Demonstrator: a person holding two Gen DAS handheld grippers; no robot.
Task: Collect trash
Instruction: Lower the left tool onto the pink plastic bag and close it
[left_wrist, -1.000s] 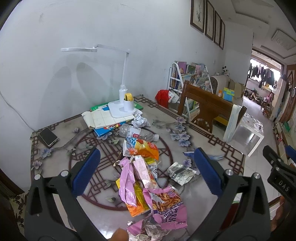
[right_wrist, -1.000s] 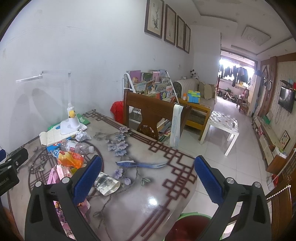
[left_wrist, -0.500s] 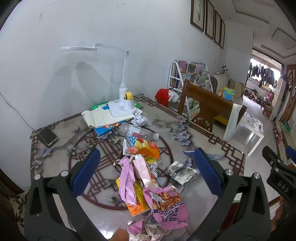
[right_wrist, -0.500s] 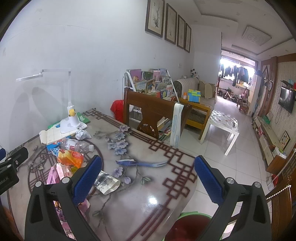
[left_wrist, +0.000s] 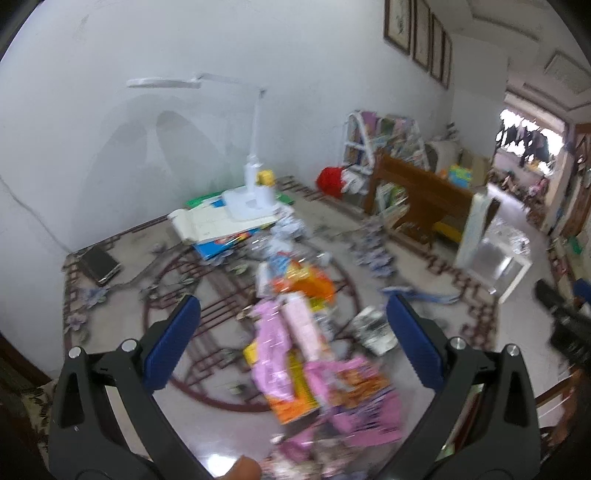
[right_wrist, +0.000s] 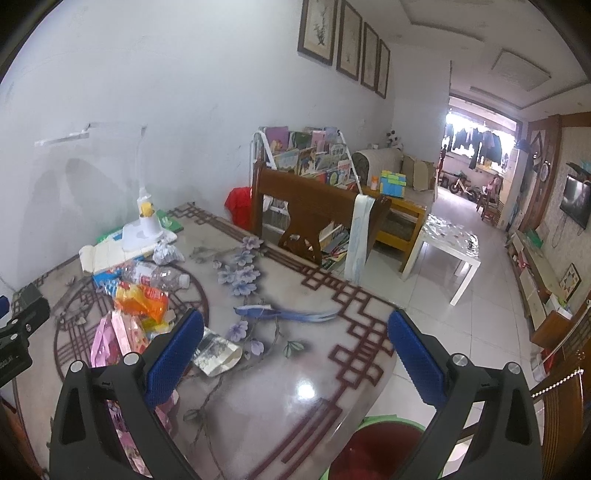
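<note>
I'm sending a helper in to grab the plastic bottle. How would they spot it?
On the patterned table, look just in front of the white desk lamp. The plastic bottle lies on its side there, the only clear item, beside orange wrappers.

left hand-held gripper (left_wrist: 293, 332) jaws wide apart; right hand-held gripper (right_wrist: 295, 343) likewise
</note>
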